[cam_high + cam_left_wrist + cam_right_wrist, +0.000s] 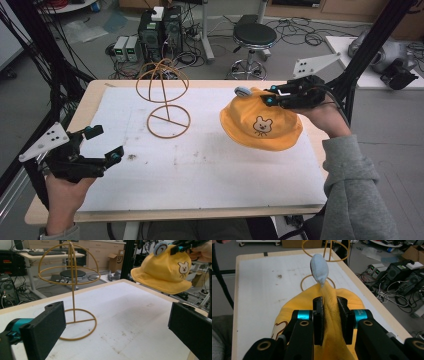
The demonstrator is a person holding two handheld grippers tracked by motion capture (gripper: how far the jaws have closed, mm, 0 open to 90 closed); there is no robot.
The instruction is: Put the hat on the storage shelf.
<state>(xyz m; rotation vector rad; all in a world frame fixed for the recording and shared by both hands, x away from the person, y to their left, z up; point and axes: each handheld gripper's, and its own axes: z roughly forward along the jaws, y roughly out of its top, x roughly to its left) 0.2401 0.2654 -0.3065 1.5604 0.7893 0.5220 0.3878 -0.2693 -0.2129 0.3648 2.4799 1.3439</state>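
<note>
A yellow bucket hat [261, 125] with a bear face and a small grey-blue ear [243, 91] hangs above the table's right side. My right gripper [272, 96] is shut on the fabric at its crown; in the right gripper view the cloth [331, 312] is pinched between the jaws, and the ear [319, 269] sticks up beyond. The hat [165, 268] floats at the upper right of the left gripper view. A gold wire hat stand [165, 97] is upright at the table's back middle. My left gripper [106, 144] is open at the left edge, holding nothing, facing the stand [72, 290].
A white mat [200, 160] covers most of the wooden table [95, 90]. Behind the table are a black stool [254, 37], computer towers [160, 30] and floor cables. Black frame posts [365, 45] rise at both sides.
</note>
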